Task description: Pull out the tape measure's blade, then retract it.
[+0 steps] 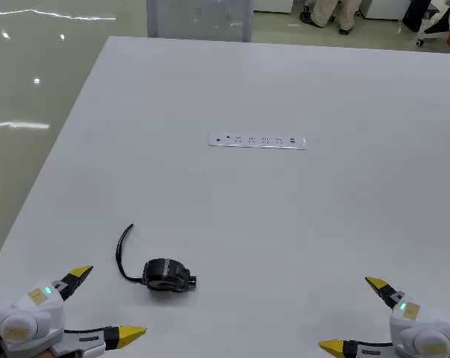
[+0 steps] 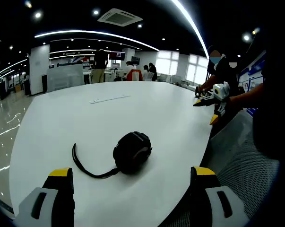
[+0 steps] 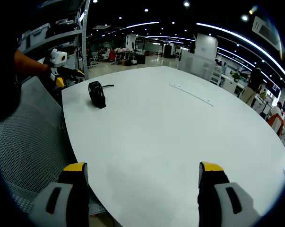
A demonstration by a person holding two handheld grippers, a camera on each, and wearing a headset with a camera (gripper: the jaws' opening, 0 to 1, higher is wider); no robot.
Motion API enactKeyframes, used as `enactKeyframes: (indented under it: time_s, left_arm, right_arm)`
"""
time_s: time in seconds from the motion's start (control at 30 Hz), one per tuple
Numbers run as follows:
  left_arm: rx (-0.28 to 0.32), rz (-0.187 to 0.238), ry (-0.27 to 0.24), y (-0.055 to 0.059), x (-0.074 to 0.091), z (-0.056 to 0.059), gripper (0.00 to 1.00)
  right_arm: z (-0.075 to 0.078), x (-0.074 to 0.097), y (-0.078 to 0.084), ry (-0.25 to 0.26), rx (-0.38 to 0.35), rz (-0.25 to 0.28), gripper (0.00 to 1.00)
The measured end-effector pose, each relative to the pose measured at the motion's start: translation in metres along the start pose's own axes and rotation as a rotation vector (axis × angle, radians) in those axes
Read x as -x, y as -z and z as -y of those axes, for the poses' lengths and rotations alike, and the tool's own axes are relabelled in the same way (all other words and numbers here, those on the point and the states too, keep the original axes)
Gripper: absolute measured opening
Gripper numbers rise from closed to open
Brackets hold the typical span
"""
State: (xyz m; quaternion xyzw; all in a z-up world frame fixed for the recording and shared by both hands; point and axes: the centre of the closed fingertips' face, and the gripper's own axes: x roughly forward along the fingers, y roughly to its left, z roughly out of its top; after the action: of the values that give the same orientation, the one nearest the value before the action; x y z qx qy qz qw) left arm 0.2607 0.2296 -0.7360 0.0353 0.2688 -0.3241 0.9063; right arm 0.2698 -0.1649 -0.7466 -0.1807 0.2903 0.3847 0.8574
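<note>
The black tape measure (image 1: 167, 274) is seen lying on the white worktop (image 1: 299, 216) near its front edge, with its dark strap (image 1: 122, 253) curled out to the left. The left gripper (image 1: 113, 300) is held just beside it, its yellow-tipped fingers spread wide and empty. The right gripper (image 1: 348, 313) is held well apart, its fingers likewise wide. A white power strip (image 1: 257, 141) is laid farther back.

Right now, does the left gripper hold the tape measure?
No, the left gripper is open and apart from the tape measure, which lies on the white table.
</note>
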Motion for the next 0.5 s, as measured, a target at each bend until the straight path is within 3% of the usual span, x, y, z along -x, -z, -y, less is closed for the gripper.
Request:
enactKeyframes:
  time_s: [0.5]
  left_arm:
    - [-0.006, -0.018, -0.008, -0.0017, 0.0016, 0.0040, 0.99]
  right_arm:
    - [-0.0029, -0.0002, -0.0016, -0.033, 0.043, -0.021, 0.98]
